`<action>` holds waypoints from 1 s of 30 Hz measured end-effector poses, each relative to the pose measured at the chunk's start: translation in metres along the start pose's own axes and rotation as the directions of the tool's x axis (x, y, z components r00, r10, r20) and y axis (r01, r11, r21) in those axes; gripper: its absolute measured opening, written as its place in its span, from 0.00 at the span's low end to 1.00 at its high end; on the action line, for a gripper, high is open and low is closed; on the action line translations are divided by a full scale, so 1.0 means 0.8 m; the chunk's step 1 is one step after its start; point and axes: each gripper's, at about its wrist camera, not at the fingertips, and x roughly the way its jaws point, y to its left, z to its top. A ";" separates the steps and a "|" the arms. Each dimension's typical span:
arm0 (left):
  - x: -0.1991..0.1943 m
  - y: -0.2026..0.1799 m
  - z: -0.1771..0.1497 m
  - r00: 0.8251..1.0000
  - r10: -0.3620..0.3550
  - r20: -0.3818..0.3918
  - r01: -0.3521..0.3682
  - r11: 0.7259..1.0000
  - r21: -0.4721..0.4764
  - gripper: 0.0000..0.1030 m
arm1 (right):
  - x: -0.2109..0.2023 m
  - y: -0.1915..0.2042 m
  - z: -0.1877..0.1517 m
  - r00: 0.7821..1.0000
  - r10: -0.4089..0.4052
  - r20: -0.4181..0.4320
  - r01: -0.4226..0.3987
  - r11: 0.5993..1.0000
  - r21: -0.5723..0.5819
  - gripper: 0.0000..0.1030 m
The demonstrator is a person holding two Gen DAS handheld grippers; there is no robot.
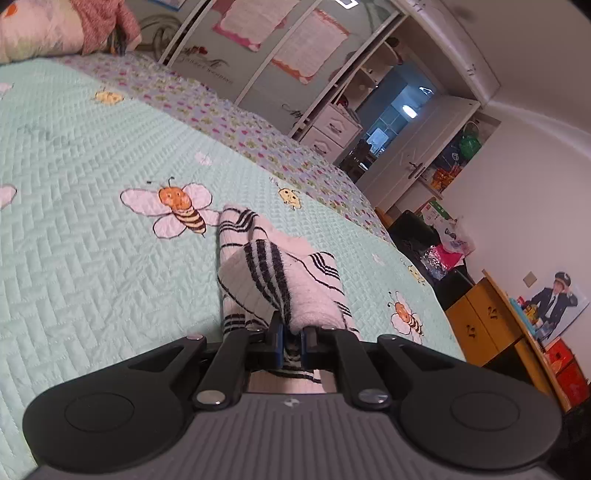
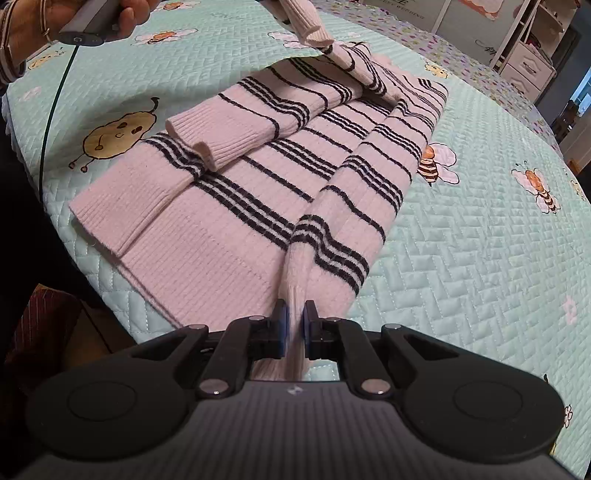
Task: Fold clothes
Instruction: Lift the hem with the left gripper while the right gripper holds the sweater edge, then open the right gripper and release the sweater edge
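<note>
**Both grippers pinch a striped sweater on the bed**

The pale pink sweater (image 2: 258, 177) with black stripes lies on the mint quilt (image 2: 480, 258) of the bed, its ribbed hem nearest the bed's edge and one sleeve folded across the body. The right gripper (image 2: 294, 325) has its blue pads pressed together on a bunched fold of the sweater's right edge. The left gripper (image 1: 291, 339) is likewise clamped on knit fabric (probably a sleeve or shoulder, though the close view makes it hard to say), lifting it off the quilt near a printed bee (image 1: 177, 206). In the right wrist view, a hand (image 2: 44, 18) grips the other tool's handle at the top left corner.
</note>
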 end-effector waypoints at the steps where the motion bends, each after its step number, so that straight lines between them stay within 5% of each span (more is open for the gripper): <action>1: 0.001 0.001 0.000 1.000 0.008 0.001 -0.008 1.000 -0.001 0.07 | 0.000 0.000 0.000 1.000 0.000 0.001 0.000 1.000 0.000 0.10; 17: 0.013 0.007 -0.012 0.998 0.056 -0.039 -0.056 0.998 0.008 0.07 | -0.006 0.020 0.003 0.999 0.003 0.043 -0.001 0.999 -0.048 0.11; 18: 0.014 0.007 -0.013 0.998 0.053 -0.045 -0.053 0.999 0.010 0.07 | -0.003 0.023 0.003 0.999 0.023 0.042 -0.021 0.999 -0.038 0.14; 20: 0.015 0.007 -0.015 0.997 0.048 -0.056 -0.048 0.999 0.014 0.07 | -0.006 0.014 -0.001 0.986 0.152 0.074 -0.155 0.987 0.041 0.46; 22: 0.016 0.007 -0.018 0.997 0.045 -0.067 -0.043 0.999 0.025 0.07 | -0.009 0.005 -0.004 0.953 0.278 0.118 -0.291 0.950 0.116 0.63; 24: 0.019 0.007 -0.020 0.996 0.046 -0.074 -0.043 0.998 0.044 0.07 | -0.021 -0.026 -0.014 0.909 0.355 0.218 -0.406 0.874 0.269 0.63; 28: 0.024 0.012 -0.023 0.996 0.050 -0.079 -0.047 0.998 0.035 0.07 | -0.032 -0.103 -0.058 0.865 0.316 0.391 -0.495 0.669 0.555 0.63; 30: 0.025 0.013 -0.024 0.996 0.050 -0.079 -0.048 0.998 0.028 0.07 | -0.032 -0.113 -0.073 0.849 0.325 0.416 -0.524 0.617 0.587 0.61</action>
